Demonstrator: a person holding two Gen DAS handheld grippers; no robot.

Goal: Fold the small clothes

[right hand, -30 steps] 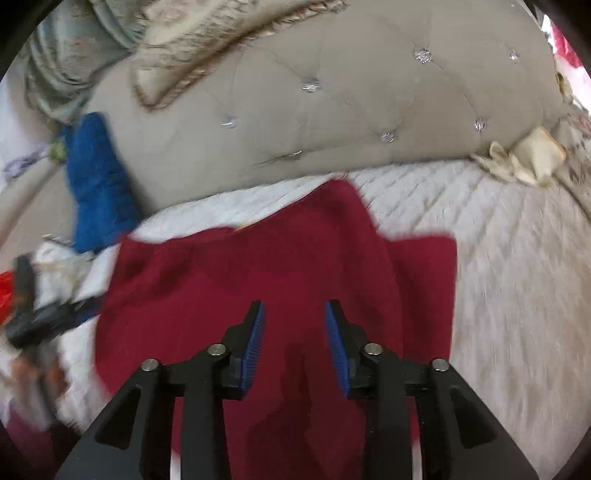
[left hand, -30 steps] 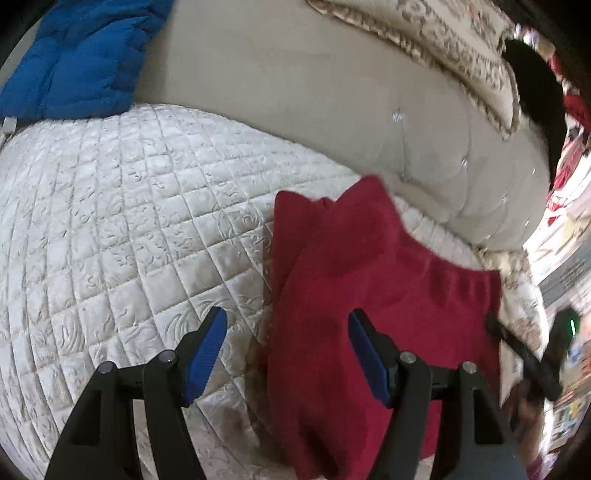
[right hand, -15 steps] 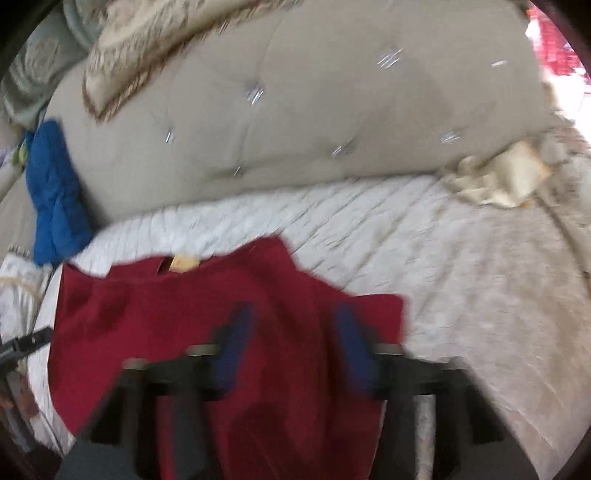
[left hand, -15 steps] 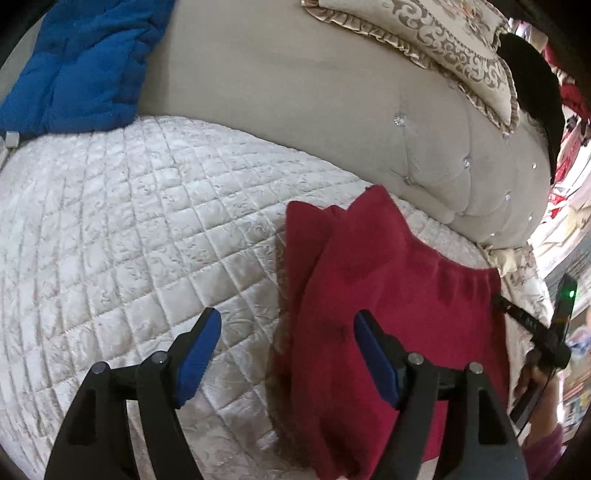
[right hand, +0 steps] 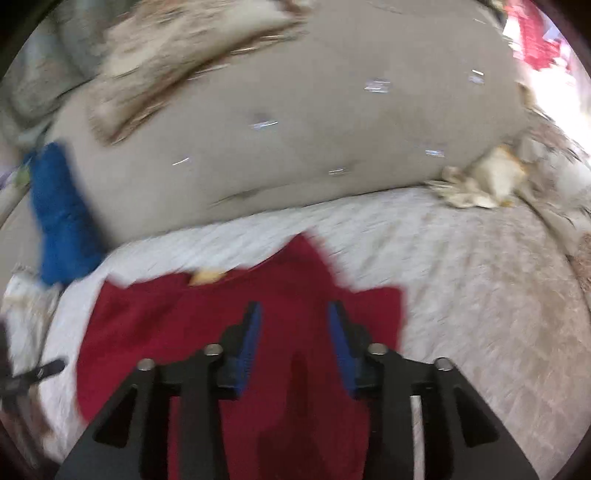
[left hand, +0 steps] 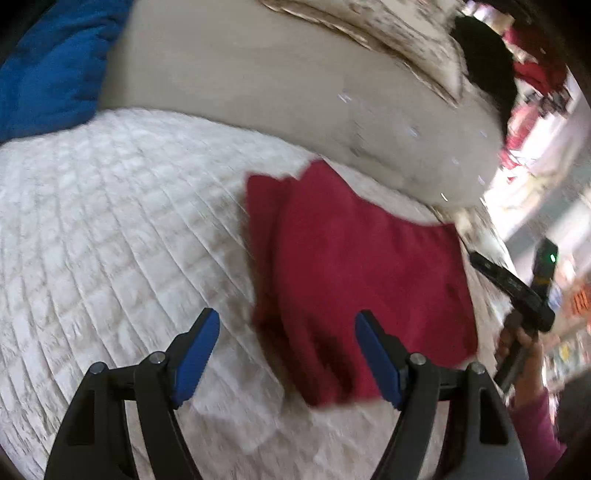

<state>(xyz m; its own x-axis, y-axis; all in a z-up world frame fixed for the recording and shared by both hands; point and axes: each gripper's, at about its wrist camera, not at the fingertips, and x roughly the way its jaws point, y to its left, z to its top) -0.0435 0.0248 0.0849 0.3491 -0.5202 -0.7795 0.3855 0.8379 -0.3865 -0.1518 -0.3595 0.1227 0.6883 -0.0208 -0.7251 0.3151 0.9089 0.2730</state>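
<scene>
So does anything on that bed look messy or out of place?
A little. The red garment lies folded unevenly, one layer sticking out past the other at its side, and a tan tag shows at its top edge. A crumpled cream cloth sits against the headboard. Nothing looks spilled or damaged.

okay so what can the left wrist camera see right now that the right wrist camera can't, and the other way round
Only the left wrist view shows the right gripper from outside, held in the person's hand past the red garment's edge, plus the black item behind the patterned pillow.

Only the right wrist view shows the yellowish tag at the garment's far edge and the crumpled cream cloth by the headboard.

Both show the red garment lying on the quilted bed cover, the headboard, the pillow and the blue cloth. Both grippers, including the left gripper, are open and hold nothing.
</scene>
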